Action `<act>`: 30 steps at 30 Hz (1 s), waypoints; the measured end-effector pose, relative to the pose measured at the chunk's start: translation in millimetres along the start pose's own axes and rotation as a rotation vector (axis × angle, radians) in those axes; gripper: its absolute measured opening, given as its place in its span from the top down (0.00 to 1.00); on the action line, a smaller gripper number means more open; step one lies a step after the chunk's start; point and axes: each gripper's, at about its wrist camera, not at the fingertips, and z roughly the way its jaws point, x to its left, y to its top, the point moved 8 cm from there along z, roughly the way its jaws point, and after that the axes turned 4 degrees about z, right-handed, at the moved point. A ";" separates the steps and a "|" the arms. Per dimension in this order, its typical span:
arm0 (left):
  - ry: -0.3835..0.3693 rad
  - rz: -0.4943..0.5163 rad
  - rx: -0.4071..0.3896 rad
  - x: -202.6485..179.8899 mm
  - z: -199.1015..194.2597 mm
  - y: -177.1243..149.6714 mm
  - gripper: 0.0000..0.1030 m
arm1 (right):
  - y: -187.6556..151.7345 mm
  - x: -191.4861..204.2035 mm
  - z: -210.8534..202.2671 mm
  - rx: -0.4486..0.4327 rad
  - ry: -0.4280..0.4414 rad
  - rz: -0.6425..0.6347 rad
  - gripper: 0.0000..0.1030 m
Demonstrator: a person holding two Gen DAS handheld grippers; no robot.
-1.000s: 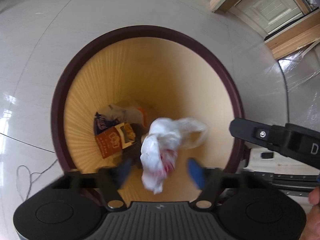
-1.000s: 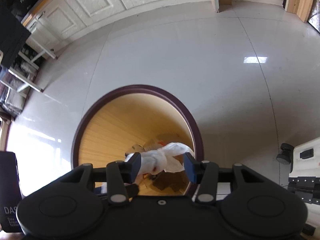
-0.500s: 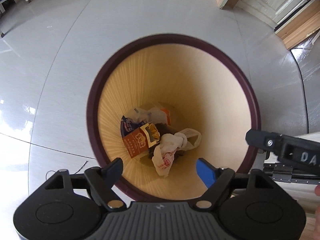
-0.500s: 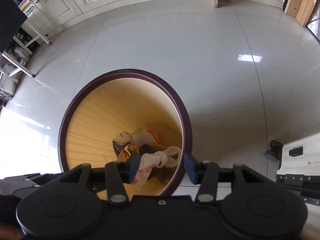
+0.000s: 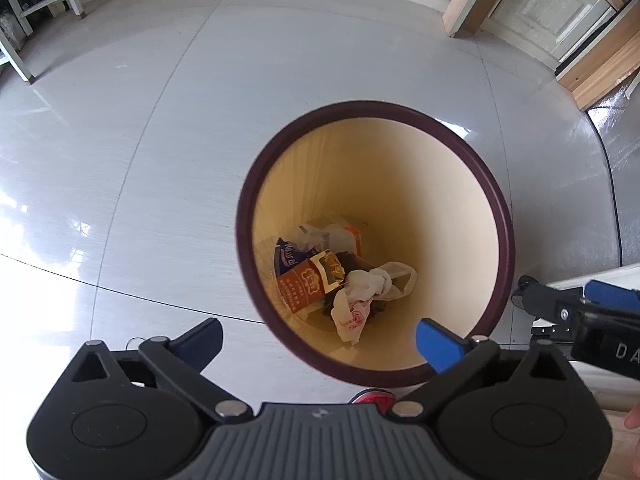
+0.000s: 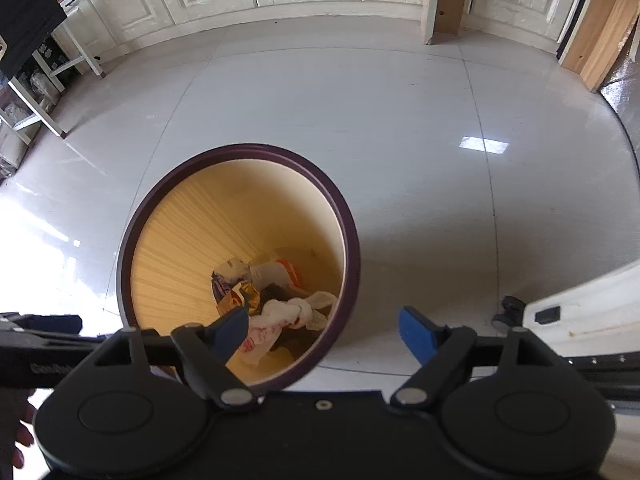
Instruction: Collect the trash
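Both your left tool and right tool have just been opening, nothing between them; the white bag lies in the bin.

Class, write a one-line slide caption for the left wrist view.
Open left hand-held gripper above a round bin holding a white plastic bag.
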 end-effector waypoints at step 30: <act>0.008 -0.004 -0.202 11.8 -152.3 -53.0 0.00 | -31.9 2.1 -147.8 -0.167 -0.066 -0.023 0.00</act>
